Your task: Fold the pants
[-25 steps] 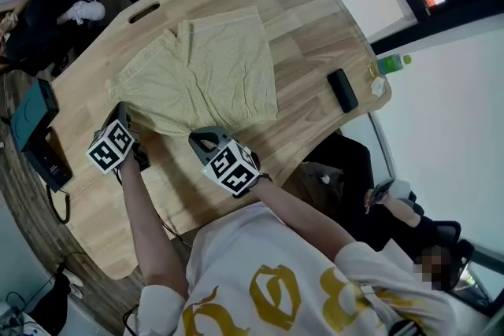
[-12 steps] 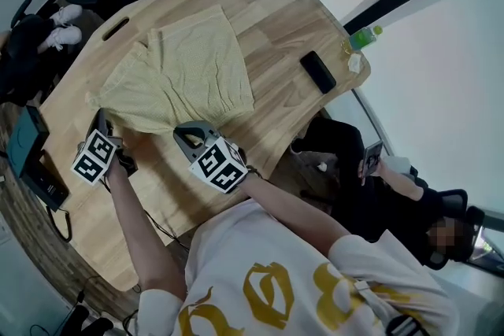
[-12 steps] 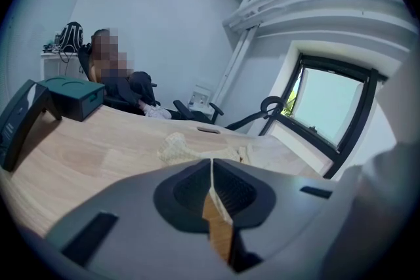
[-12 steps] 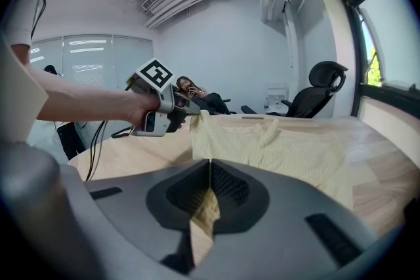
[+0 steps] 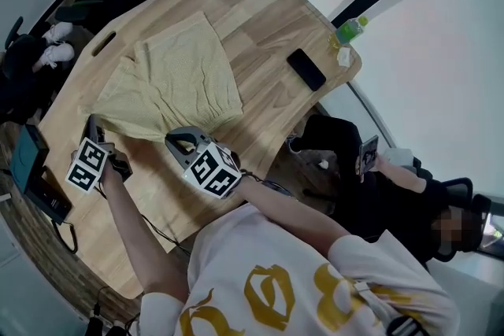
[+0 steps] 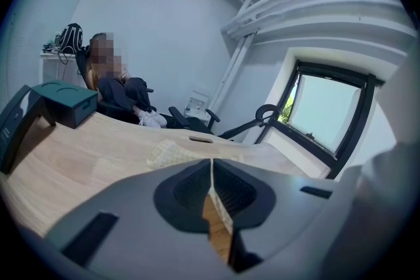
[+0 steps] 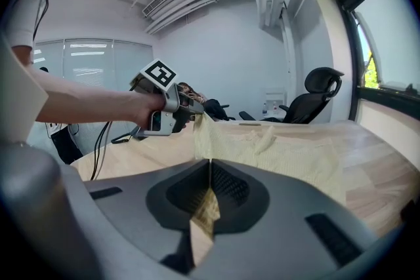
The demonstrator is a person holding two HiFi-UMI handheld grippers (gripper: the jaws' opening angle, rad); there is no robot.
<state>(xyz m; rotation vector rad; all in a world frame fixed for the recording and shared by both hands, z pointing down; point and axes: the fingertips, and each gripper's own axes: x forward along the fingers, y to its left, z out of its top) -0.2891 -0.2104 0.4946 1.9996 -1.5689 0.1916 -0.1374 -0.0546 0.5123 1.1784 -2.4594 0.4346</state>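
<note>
head view: the pants (image 5: 169,83) lie on the table (image 5: 264,20), near edge raised by your left gripper (image 5: 95,124) and right gripper (image 5: 176,140). left gripper view: jaws pressed together, pinching the fabric. right gripper view: jaws likewise pinch the hem.

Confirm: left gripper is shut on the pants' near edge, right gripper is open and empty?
Wrong on the right gripper: the right gripper view shows its jaws closed on the yellow fabric of the pants, not open and empty. The left gripper is shut on the near edge, as stated.
</note>
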